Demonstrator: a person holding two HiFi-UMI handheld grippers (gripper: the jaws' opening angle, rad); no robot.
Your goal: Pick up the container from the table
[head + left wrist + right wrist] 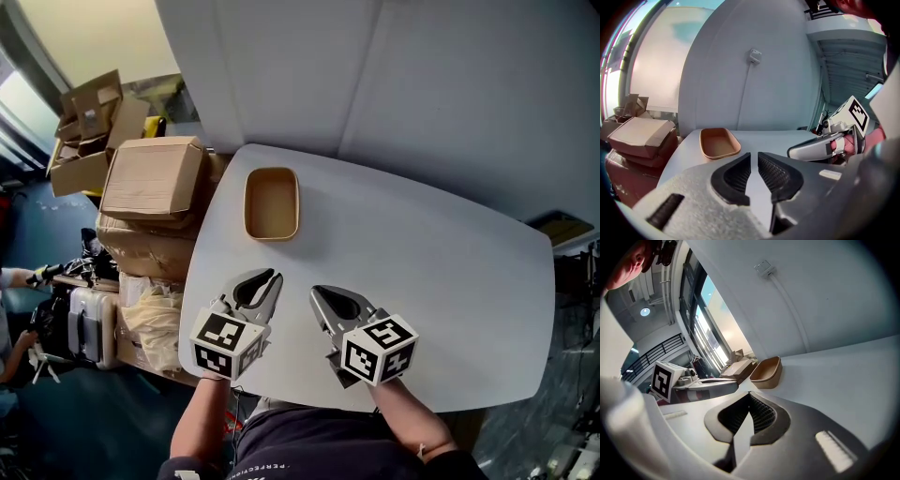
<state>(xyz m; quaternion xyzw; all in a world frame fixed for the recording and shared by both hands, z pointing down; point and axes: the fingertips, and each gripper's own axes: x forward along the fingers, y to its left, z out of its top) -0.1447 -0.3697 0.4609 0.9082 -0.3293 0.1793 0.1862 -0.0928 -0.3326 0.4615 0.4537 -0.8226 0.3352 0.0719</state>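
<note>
Two empty grippers, both short of the container [272, 203].
The shallow tan container lies open side up on the table [450, 281], with nothing in it. The left gripper [267, 278] sits just on the near side of it, jaws a narrow crack apart around nothing. The right gripper [322, 292] is off its near right corner, jaws tip to tip. For a clean pick, I judge the left should spread wider, straddle the container's near wall with one pad inside and one outside, then pinch squarely before lifting.
</note>
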